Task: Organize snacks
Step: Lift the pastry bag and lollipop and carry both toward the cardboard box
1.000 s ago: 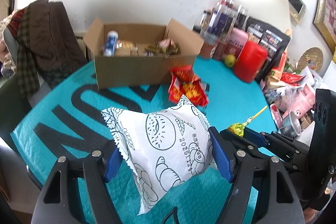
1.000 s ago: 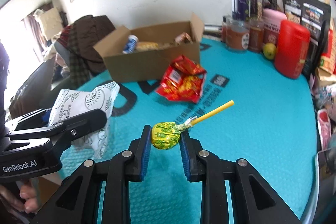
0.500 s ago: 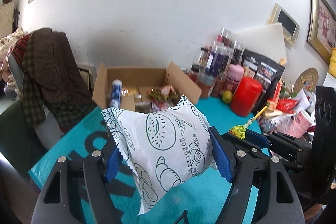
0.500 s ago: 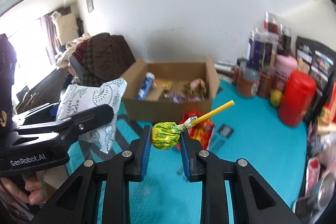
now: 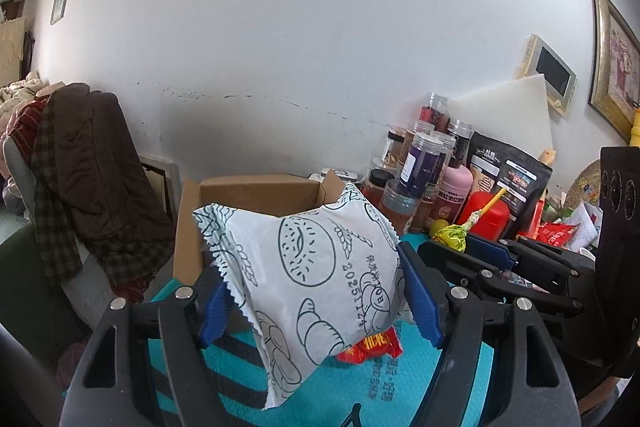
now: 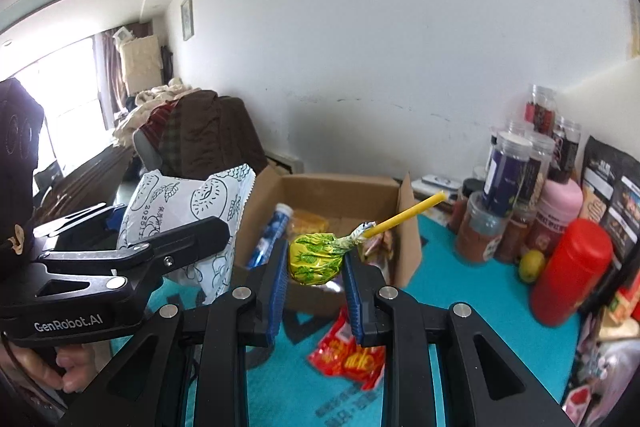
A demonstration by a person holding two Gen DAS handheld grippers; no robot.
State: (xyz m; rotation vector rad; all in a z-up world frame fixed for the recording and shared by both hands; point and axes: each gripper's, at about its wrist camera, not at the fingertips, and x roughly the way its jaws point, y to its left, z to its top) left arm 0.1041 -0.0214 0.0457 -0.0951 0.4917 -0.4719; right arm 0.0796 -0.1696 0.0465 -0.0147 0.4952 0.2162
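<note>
jaws of the left gripper clamp a white bread bag; the right gripper pinches a yellow lollipop. both hang just short of the cardboard box, mid-carry. next: reach over the box and release. the bag hides most of the box's inside.

The bread bag at the frame's centre is white with dark green line drawings of pastries. The lollipop wears a yellow wrapper with green marks on a yellow stick. The desk cover is turquoise with black lettering; the box is plain brown; a crumpled packet is red and yellow.
</note>
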